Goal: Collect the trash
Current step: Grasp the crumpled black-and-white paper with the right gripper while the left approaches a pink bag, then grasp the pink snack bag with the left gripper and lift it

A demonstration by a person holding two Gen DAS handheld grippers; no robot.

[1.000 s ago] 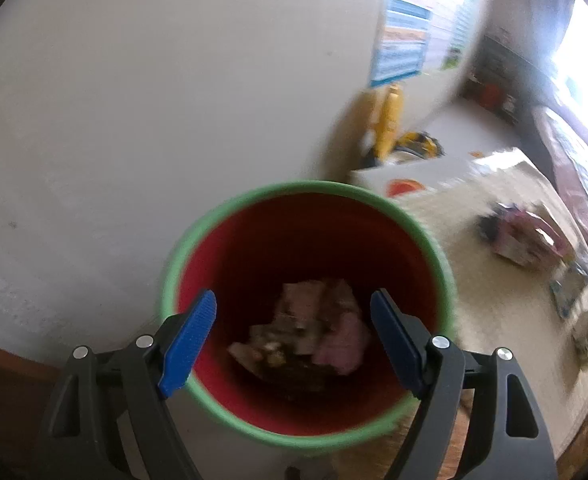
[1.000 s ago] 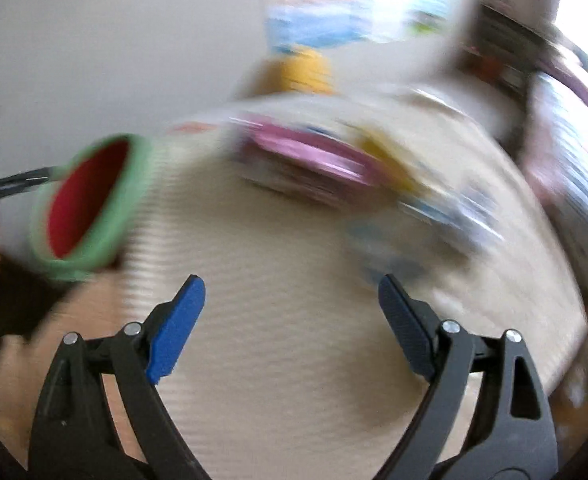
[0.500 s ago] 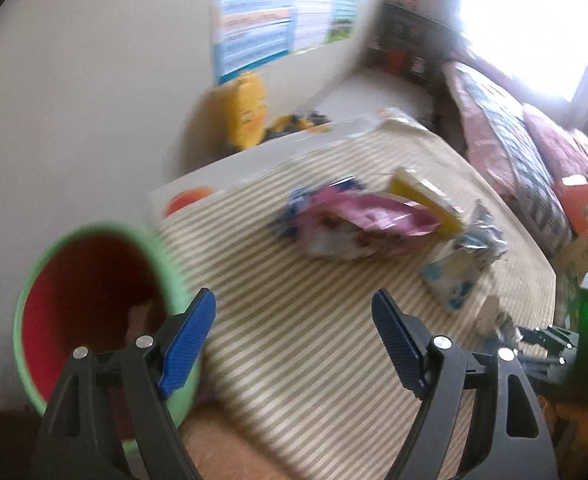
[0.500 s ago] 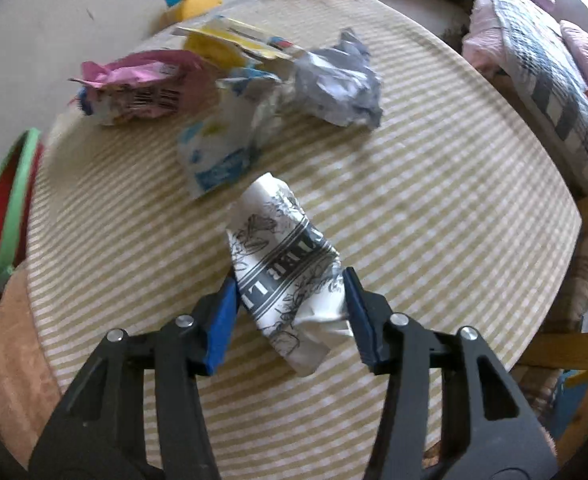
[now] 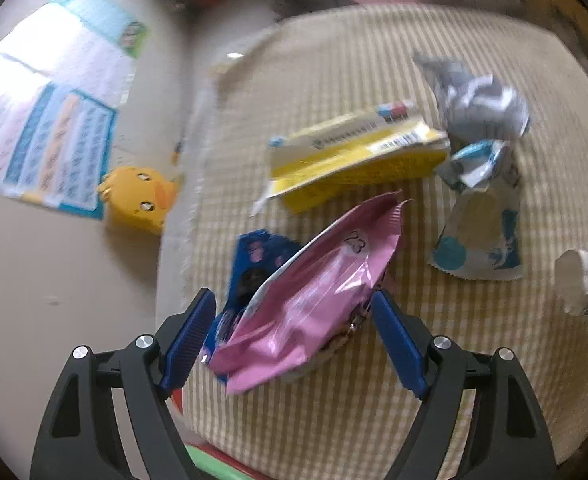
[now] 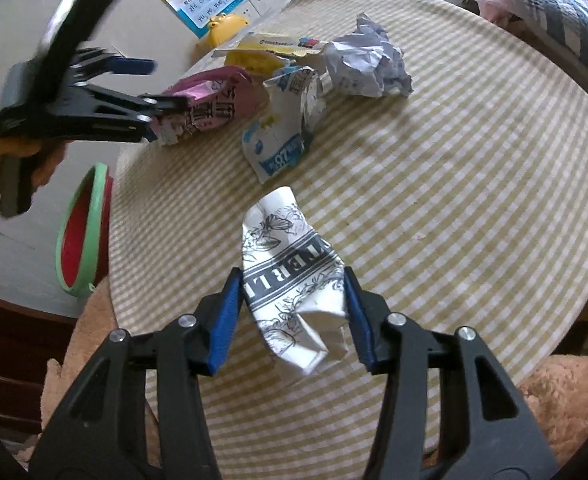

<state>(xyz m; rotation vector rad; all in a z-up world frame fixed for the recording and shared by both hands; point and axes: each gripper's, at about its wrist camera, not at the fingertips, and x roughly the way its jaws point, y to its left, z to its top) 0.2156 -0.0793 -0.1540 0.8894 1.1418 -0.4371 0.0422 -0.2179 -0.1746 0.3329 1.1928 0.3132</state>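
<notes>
Right gripper [image 6: 291,312] clamped on crumpled printed wrapper [image 6: 294,280], pads pressing both sides, low over striped table [image 6: 474,160]; left gripper [image 5: 294,336] spread wide, straddling pink packet [image 5: 314,300] without contact; red bin [image 6: 81,232] beside table edge.

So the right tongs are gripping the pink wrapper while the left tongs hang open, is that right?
Not quite. The right wrist view shows the right tongs closed on the printed white wrapper; the pink wrapper lies between the open left tongs.

Bare cloth [image 6: 474,184] right (wrappers [image 6: 294,92] far-left)
</notes>
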